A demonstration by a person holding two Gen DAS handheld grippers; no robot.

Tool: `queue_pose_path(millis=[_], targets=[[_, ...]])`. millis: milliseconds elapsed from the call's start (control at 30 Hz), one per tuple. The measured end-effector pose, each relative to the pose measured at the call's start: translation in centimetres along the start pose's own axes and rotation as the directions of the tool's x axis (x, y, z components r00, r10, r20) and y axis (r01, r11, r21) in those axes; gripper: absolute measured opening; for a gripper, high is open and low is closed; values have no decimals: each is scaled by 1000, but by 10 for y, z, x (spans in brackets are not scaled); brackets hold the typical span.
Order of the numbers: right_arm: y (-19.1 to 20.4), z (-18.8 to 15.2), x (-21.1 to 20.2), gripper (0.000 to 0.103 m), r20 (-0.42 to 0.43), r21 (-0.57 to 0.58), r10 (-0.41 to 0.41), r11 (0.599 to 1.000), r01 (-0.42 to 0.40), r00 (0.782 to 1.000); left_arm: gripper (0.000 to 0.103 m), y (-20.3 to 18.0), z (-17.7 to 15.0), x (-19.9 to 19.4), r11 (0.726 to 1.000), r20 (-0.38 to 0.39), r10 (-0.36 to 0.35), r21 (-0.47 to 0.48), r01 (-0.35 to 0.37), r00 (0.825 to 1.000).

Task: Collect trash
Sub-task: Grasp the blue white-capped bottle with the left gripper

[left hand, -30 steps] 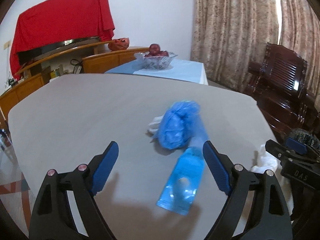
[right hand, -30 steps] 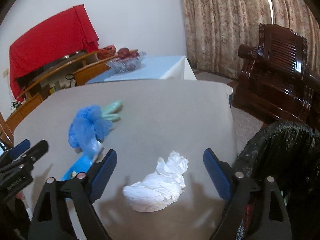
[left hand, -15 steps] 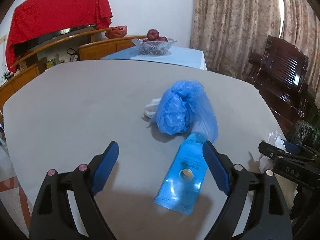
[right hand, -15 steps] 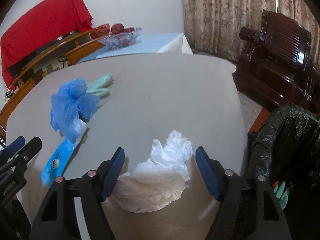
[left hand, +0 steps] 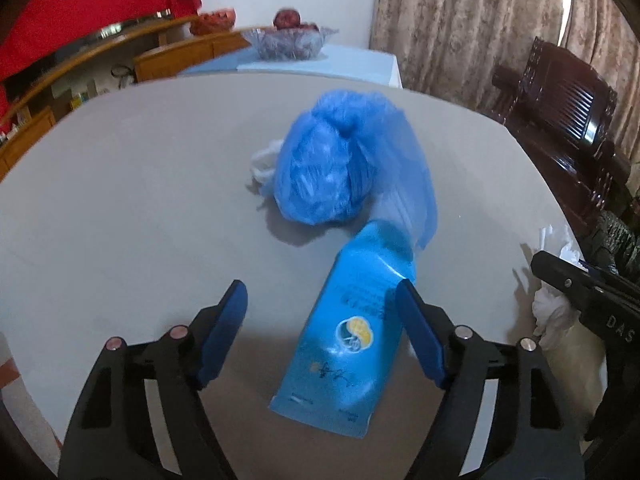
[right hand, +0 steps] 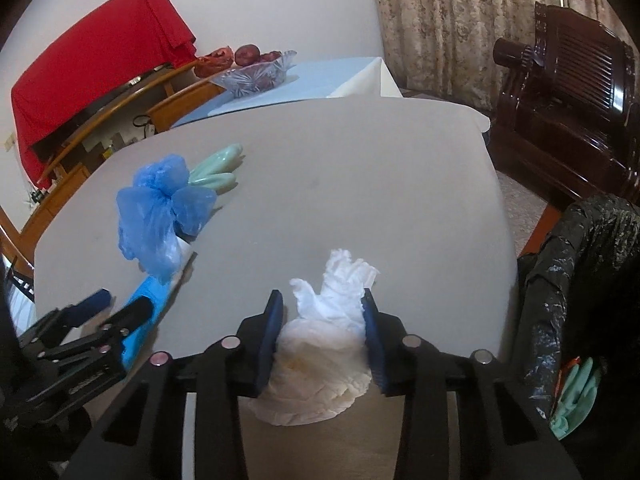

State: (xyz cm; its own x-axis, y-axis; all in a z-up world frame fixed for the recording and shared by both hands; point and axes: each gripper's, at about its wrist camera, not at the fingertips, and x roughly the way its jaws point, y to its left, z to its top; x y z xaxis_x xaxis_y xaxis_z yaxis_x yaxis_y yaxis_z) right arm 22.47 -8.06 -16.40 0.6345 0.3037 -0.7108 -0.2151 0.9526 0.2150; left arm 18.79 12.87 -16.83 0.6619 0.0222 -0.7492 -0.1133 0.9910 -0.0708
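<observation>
A crumpled white tissue (right hand: 324,344) lies near the front of the grey table (right hand: 340,168). My right gripper (right hand: 324,300) has its jaws closed in on both sides of the tissue, pads touching it. A flat blue packet (left hand: 352,344) lies between the open jaws of my left gripper (left hand: 322,292), close to the right pad. A knotted blue plastic bag (left hand: 336,164) sits just beyond the packet. The bag (right hand: 160,212) and a pale green glove (right hand: 216,168) also show in the right wrist view.
A bin lined with a black bag (right hand: 580,300) stands at the table's right edge, a green glove (right hand: 572,404) inside it. A dark wooden chair (right hand: 568,112) is beyond it. A glass fruit bowl (left hand: 288,42) sits on a further blue-covered table.
My right gripper moved forward and down over the tissue and its jaws narrowed onto it. My left gripper advanced so the blue packet lies between its jaws.
</observation>
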Motion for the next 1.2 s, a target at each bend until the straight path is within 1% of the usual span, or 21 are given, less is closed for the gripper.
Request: queue_pose_path(millis=[67, 133, 167, 200, 233, 267, 300, 333, 367, 433, 500, 600, 833, 1067, 1200], targets=[[0, 0, 0, 38, 0, 0, 2, 1000, -2, 1000, 68, -1, 1, 1, 1000, -5, -15, -3, 15, 1000], [0, 0, 0, 38, 0, 4, 5, 1000, -5, 1000, 59, -5, 1, 1, 1000, -6, -26, 10, 26, 1000], [-1, -1, 0, 38, 1, 6, 5, 1000, -5, 1000, 57, -9, 0, 0, 999, -5, -32, 20, 33, 999], [-1, -1, 0, 38, 1, 7, 6, 1000, -6, 1000, 50, -12, -1, -1, 999, -5, -38, 30, 38, 999], [-1, -1, 0, 38, 2, 7, 7, 1000, -7, 1000, 40, -16, -2, -2, 998, -6, -52, 37, 52, 999], [-1, 0, 0, 38, 3, 6, 5, 1000, -6, 1000, 38, -18, -3, -3, 997, -6, -62, 38, 62, 998], [-1, 0, 0, 38, 3, 5, 5, 1000, -5, 1000, 26, -21, -4, -4, 996, -3, -74, 40, 74, 997], [-1, 0, -1, 38, 6, 4, 4, 1000, -4, 1000, 11, -24, -5, -6, 995, -1, -95, 43, 95, 995], [-1, 0, -1, 38, 8, 5, 4, 1000, -4, 1000, 5, -28, -6, -8, 992, 2, -114, 47, 114, 993], [-3, 0, -3, 38, 15, 7, 6, 1000, -6, 1000, 1, -38, -9, -12, 991, 14, -113, 69, 112, 993], [-3, 0, -5, 38, 21, 5, 4, 1000, -4, 1000, 1, -43, -11, -16, 988, 19, -135, 76, 133, 991], [-4, 0, -7, 38, 27, 2, 0, 1000, 0, 1000, 1, -47, -13, -21, 987, 35, -140, 86, 136, 990], [-5, 2, -15, 36, 46, -3, 8, 1000, -8, 999, 1, -48, -5, -33, 989, 69, -137, 73, 132, 988], [-6, 7, -33, 28, 74, -9, 15, 1000, -15, 997, 1, -62, 2, -52, 984, 101, -156, 99, 146, 983], [-7, 10, -47, 26, 98, -10, 23, 1000, -22, 995, 1, -70, 4, -63, 981, 122, -169, 117, 155, 978]])
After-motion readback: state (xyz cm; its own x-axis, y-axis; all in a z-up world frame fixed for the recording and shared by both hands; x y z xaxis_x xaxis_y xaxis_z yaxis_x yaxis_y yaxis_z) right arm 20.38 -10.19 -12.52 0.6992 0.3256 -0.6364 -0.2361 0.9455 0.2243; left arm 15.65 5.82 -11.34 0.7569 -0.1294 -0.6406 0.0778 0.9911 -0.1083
